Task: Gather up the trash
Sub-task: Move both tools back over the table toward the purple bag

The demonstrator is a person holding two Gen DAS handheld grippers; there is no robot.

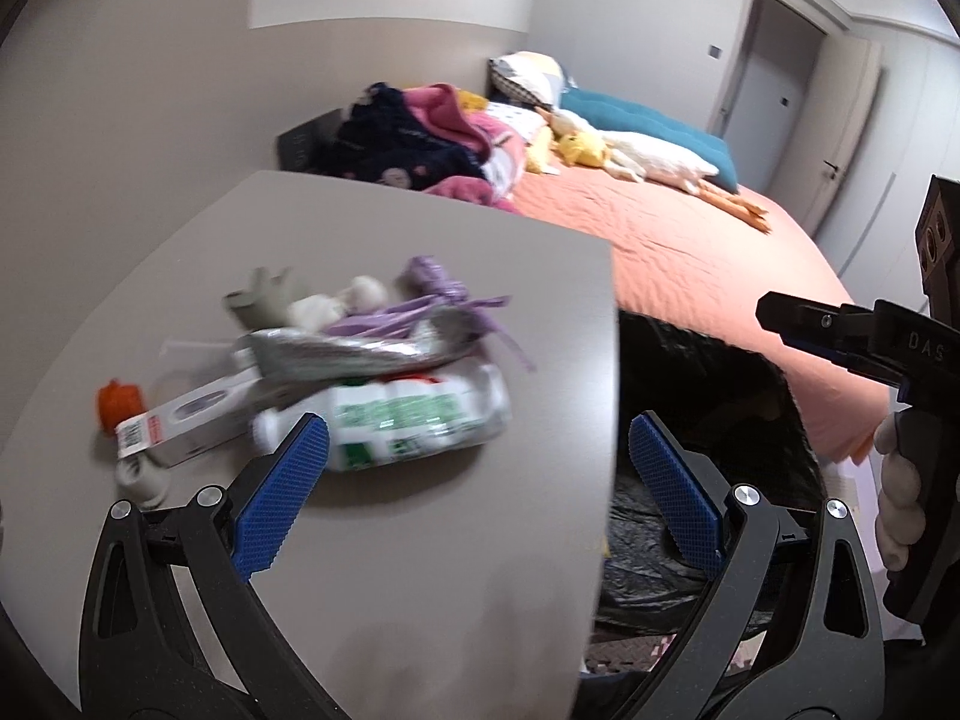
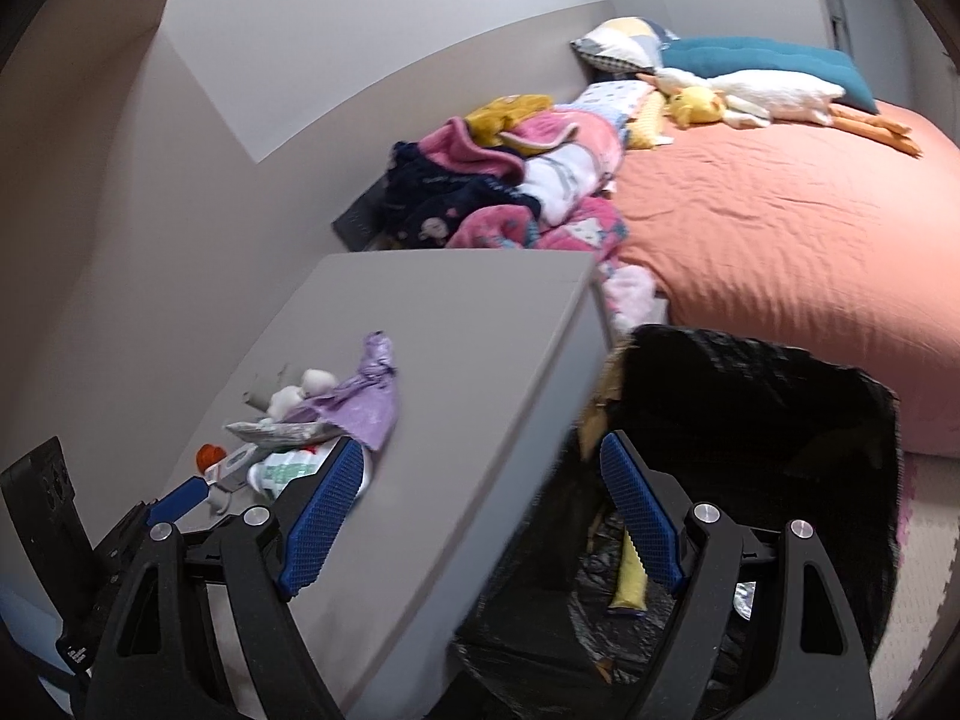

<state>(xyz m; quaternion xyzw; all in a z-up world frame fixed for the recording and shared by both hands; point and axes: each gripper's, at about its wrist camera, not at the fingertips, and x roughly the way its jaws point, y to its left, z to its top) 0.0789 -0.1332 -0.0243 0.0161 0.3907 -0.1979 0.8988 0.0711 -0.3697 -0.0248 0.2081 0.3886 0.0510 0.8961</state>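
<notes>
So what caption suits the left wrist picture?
Open left hand-held gripper approaches a trash pile on the grey table, black bin bag alongside.

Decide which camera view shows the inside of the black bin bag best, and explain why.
The right wrist view: it looks down into the open bag, showing a yellow item at the bottom. The left wrist view catches the bag only beyond the table edge, interior dark.
</notes>
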